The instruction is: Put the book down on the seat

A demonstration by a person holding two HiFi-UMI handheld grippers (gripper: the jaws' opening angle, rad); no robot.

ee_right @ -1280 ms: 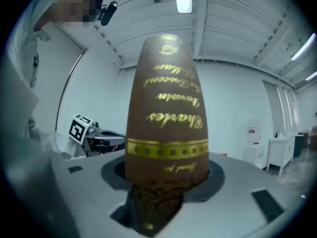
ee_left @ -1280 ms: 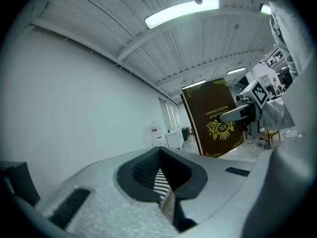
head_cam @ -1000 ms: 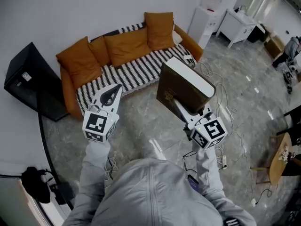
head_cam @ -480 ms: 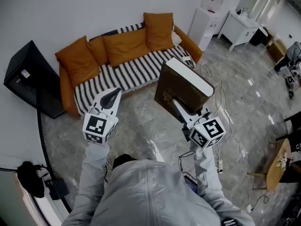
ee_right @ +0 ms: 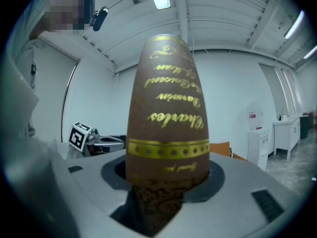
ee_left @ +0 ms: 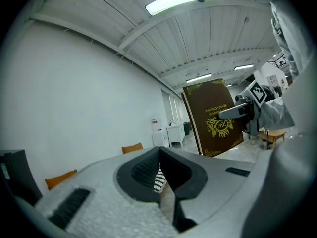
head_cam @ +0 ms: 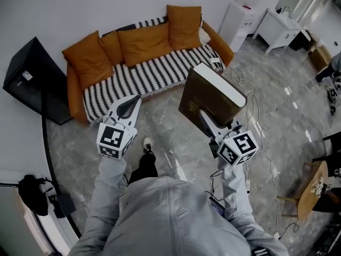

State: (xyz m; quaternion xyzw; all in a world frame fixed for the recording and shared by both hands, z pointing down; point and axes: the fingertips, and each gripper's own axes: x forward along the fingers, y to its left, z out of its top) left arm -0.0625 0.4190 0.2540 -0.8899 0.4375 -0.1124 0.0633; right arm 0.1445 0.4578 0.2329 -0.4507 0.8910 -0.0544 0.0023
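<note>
A thick brown book [head_cam: 213,97] with gold lettering stands upright over the marble floor, and my right gripper [head_cam: 205,116] is shut on its lower edge. In the right gripper view the book's spine [ee_right: 166,113] rises straight out of the jaws. The left gripper view shows the book's front cover [ee_left: 215,118] off to the right. My left gripper [head_cam: 133,101] hovers to the left of the book, shut and holding nothing. Both grippers point toward the sofa seat [head_cam: 149,76], which has a black-and-white striped cover and lies a step or so ahead of them.
Orange cushions [head_cam: 144,41] line the sofa's back. A black box [head_cam: 29,81] stands to its left, and a white water dispenser [head_cam: 237,15] and a white cabinet [head_cam: 279,28] to its right. Cables [head_cam: 250,111] trail over the floor, with a small wooden table [head_cam: 311,188] at the right.
The person has stepped toward the sofa: a leg and shoe now show below the grippers. The book stays held upright in the right gripper, and the left gripper keeps its place.
</note>
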